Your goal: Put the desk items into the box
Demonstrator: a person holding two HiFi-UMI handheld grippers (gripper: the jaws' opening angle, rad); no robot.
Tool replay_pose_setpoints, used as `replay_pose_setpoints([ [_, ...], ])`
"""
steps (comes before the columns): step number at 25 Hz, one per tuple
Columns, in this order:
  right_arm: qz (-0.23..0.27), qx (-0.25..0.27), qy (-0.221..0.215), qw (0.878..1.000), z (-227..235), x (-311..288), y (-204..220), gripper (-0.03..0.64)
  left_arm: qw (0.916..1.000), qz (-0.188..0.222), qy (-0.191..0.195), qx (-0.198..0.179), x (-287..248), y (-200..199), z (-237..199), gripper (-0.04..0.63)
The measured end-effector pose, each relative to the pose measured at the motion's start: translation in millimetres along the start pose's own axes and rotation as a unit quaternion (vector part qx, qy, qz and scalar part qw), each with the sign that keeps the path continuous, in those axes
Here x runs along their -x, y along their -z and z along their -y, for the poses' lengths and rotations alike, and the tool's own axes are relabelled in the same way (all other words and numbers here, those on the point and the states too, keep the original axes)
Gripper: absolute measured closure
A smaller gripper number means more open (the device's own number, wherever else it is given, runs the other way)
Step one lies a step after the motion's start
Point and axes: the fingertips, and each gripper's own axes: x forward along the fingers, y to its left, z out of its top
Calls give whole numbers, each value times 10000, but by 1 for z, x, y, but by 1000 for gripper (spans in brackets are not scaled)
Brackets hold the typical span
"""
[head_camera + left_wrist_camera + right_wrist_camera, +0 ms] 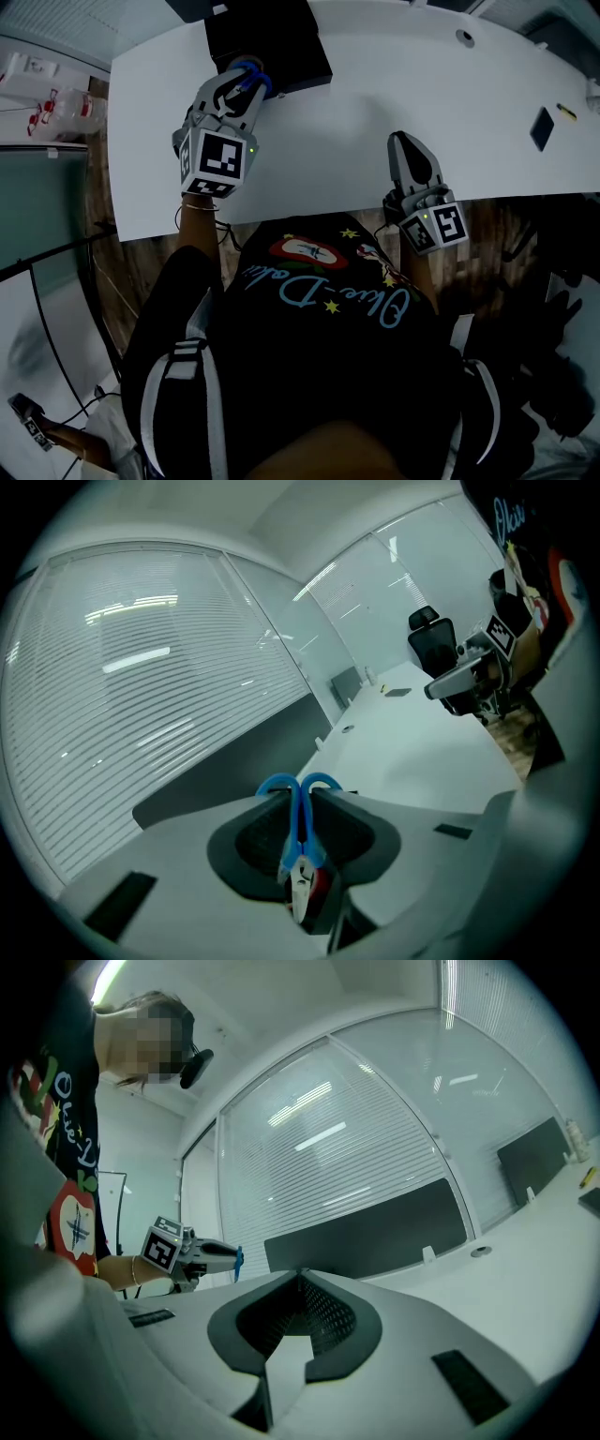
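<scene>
Left gripper [242, 91] clamps small blue-handled pliers [298, 829]. The handle loops stick out past the jaw tips, at the near edge of the black rectangular box [281, 47] on the white desk [356, 141]. Right gripper [300, 1279]: jaws closed together, nothing between them, hovering over bare desk at its near edge. A flat dark item [542, 128] lies well to the right.

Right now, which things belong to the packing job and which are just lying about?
Job: blue-handled tool, gripped in the left tongs; black box; small black item and yellow item on the desk; right tongs, shut, empty.
Lying about: grommet; office chair.
</scene>
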Motion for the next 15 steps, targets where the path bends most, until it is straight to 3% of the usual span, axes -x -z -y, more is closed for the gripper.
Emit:
replay_pose_setpoints([
  [15, -202, -32, 136, 9997, 17, -14, 3, 592, 9988, -416, 247, 62, -44, 34, 10, 494],
])
